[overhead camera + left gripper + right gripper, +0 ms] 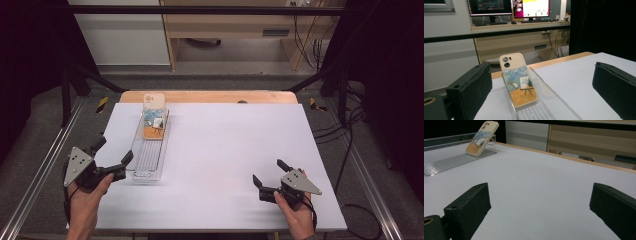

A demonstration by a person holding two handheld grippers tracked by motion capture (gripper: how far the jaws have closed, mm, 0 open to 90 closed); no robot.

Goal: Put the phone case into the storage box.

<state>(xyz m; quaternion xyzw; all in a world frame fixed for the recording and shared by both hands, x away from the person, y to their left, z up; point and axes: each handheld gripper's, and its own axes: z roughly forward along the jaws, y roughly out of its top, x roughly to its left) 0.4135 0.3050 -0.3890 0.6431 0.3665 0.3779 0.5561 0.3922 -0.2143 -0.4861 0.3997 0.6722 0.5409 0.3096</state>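
We see a table (225,165) covered by a pale lavender-white sheet, with a strip of bare wooden edge (210,96) showing along its far side. Directly on the sheet, toward the left, lies a long clear plastic tray (149,152) with a ribbed floor, its length running from the near side toward the far edge. Inside the tray's far end a cream phone case (153,117) with a painted scene leans tilted against the end wall.
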